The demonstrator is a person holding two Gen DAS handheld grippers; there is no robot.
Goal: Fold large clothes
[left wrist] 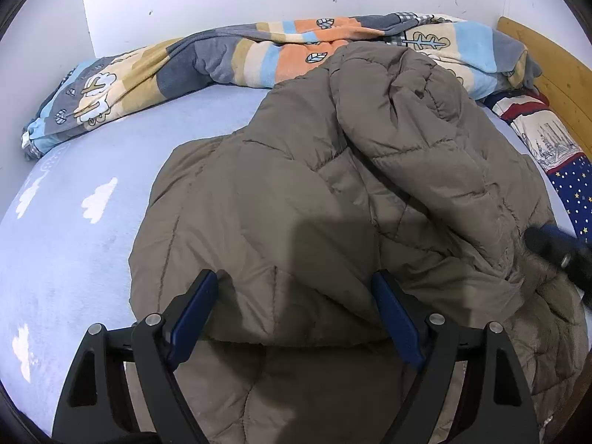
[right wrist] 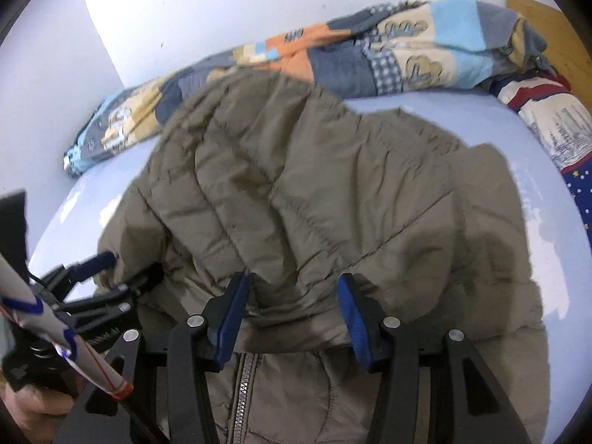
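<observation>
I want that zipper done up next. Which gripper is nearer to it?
Right. The right gripper sits just above the zipper, which runs down between its fingers. The left gripper is off to the side at the jacket's edge.

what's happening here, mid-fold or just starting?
Mid-fold, it looks like. A person with a gripper in each hand is working on a taupe quilted jacket spread on a light blue bed sheet. One part is already folded over the body. The left gripper and right gripper both straddle the near folded edge with jaws apart; neither clearly pinches the fabric. A patterned blanket is bunched along the wall behind.
</observation>
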